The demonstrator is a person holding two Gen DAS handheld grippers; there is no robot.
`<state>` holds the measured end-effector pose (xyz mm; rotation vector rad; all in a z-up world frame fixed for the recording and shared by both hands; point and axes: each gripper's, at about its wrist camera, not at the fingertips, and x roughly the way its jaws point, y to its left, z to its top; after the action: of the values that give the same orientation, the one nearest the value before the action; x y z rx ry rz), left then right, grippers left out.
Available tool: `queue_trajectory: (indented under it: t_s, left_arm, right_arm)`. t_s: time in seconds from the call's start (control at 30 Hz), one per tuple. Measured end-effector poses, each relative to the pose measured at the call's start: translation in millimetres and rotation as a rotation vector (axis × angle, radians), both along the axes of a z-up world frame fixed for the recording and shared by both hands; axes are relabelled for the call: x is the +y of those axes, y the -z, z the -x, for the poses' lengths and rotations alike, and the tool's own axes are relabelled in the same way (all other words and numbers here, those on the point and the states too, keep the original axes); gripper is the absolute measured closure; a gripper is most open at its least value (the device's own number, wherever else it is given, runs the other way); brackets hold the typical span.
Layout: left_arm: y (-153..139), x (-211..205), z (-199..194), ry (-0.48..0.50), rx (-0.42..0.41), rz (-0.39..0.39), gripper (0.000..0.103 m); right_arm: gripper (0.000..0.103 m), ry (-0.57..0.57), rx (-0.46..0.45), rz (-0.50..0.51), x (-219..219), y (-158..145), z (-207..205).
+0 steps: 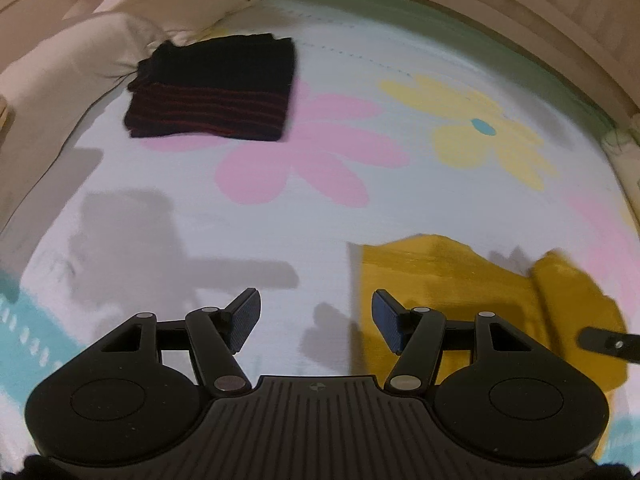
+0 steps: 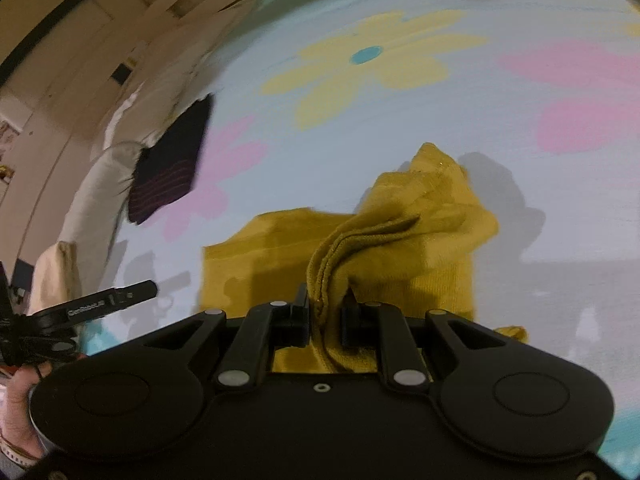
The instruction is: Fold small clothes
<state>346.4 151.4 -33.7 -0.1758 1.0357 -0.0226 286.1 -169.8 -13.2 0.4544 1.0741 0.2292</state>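
A mustard-yellow garment (image 2: 424, 240) lies partly folded on the flowered bedsheet (image 2: 400, 128). My right gripper (image 2: 326, 320) is shut on a bunched edge of it, and the fabric rises from the bed into the jaws. In the left wrist view the same yellow garment (image 1: 460, 288) lies at the lower right. My left gripper (image 1: 316, 322) hovers open beside its left edge, nothing between its blue pads (image 1: 246, 322). A folded black garment with red stripes (image 1: 216, 92) rests at the far left of the bed, also in the right wrist view as a dark folded garment (image 2: 172, 168).
Cream pillows (image 1: 80, 52) line the bed's far left side, and a beige headboard or frame (image 1: 520, 12) curves along the back. The left gripper's tool (image 2: 108, 304) and the person's hand (image 2: 16, 404) show at the left edge of the right wrist view.
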Motion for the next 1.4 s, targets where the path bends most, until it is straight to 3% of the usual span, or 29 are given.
queue_trajectory:
  t_s: [0.57, 0.67, 0.77, 1.03, 1.2, 1.4]
  left_arm:
    - [2, 30, 6, -0.001, 0.018, 0.024, 0.043]
    - [3, 27, 7, 0.015, 0.02, 0.023, 0.043]
    - [1, 24, 8, 0.026, 0.009, 0.026, 0.043]
    - [-2, 12, 11, 0.056, -0.004, 0.104, 0.043]
    - [-1, -13, 13, 0.129, -0.009, 0.104, 0.043]
    - [15, -47, 12, 0.21, 0.044, 0.12, 0.043]
  right_arm:
    - [0.079, -0.13, -0.014, 0.071, 108, 14, -2]
    - [0.064, -0.176, -0.016, 0.089, 125, 22, -2]
    - [0.061, -0.218, -0.025, 0.023, 131, 22, 0]
    - [0.061, -0.163, -0.135, -0.059, 94, -14, 5]
    - [0.061, -0.081, -0.072, -0.031, 52, -2, 7]
    - [0.061, -0.044, -0.027, -0.01, 23, 10, 17]
